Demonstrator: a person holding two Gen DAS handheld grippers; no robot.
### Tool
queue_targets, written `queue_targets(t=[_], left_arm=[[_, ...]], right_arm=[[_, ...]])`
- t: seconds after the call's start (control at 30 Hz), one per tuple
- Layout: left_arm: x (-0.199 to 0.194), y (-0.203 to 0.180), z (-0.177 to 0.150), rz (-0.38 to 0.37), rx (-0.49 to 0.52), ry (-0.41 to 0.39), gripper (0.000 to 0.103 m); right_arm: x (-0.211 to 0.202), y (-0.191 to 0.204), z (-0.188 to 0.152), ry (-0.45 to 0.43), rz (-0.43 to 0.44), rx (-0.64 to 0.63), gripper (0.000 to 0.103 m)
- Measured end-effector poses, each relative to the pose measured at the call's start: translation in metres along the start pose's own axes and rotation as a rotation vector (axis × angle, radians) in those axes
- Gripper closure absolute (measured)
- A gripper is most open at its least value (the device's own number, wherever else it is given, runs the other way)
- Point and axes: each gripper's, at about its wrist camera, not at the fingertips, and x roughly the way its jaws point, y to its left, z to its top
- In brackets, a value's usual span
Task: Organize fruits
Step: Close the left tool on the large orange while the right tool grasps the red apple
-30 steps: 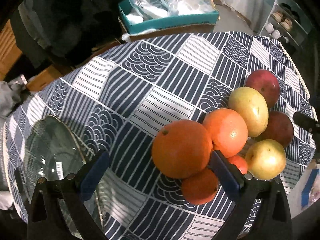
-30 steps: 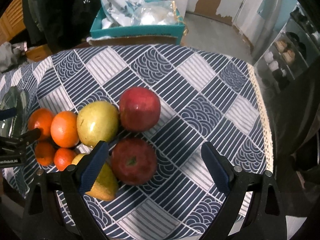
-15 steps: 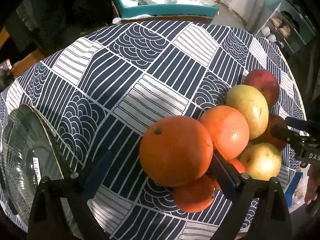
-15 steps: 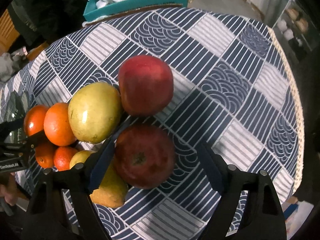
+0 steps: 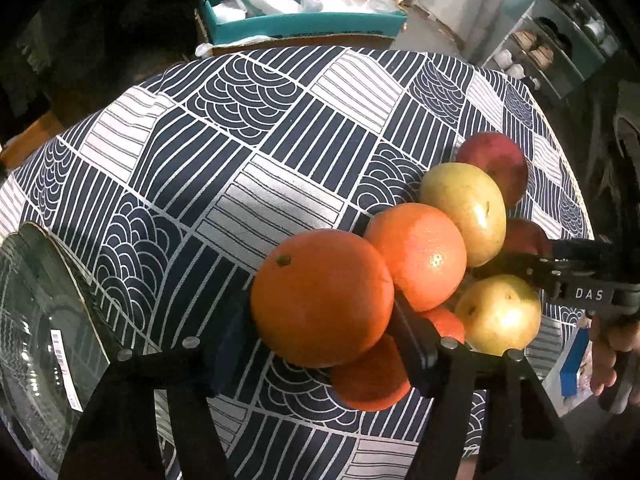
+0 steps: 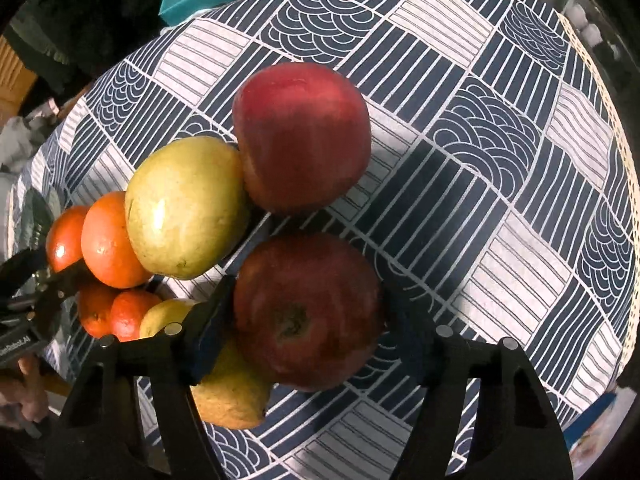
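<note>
The fruit sits in one tight cluster toward one side of the round worktop, which is covered in a navy-and-white patterned cloth [image 5: 280,148]. At the near end of the cluster, a big round orange with a small green stem scar [image 5: 322,298] sits between the jaws of the left gripper [image 5: 320,332], which are closing on it; the blue pads look to be touching its sides, though the left pad is mostly hidden behind the fruit. A second orange [image 5: 418,254] touches it, and a smaller orange [image 5: 370,380] lies partly under it. Beyond those come a yellow-green pear-like fruit [image 5: 464,216], a second yellowish fruit [image 5: 498,314], and a red apple [image 5: 494,160] at the far end.

On the other side of the cluster, a dark red apple with its stem hollow facing up [image 6: 306,312] lies between the jaws of the right gripper [image 6: 308,324], which are also closing, both pads hard up against its flanks. Just past it stands the other red apple [image 6: 302,136], touching a large yellow-green fruit [image 6: 186,208].

A clear glass plate with a barcode sticker [image 5: 36,344] rests at the worktop's edge, well apart from the fruit. A teal cardboard box holding plastic bags [image 5: 304,8] stands beyond the worktop.
</note>
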Motion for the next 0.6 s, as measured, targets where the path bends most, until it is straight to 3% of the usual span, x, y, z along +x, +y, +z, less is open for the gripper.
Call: queue_targets(t=[0.1,0.3,0.6], left_arm=[[-0.001,0.002,-0.001,0.002,-0.006,-0.007,0.035],[-0.005,-0.001,-0.006,0.09,0.019,-0.044,0.036],[-0.024,0.007,-0.014,0.101,-0.008,-0.084,0.036]], right_arm=[[-0.001,0.0,-0.002,-0.011,-0.001,-0.002,0.031],[-0.017,0.005,-0.012,-0.08,-0.095,-0.074,0.031],[-0.04,0.016,-0.013,-0.186,-0.161,-0.141,0.031]])
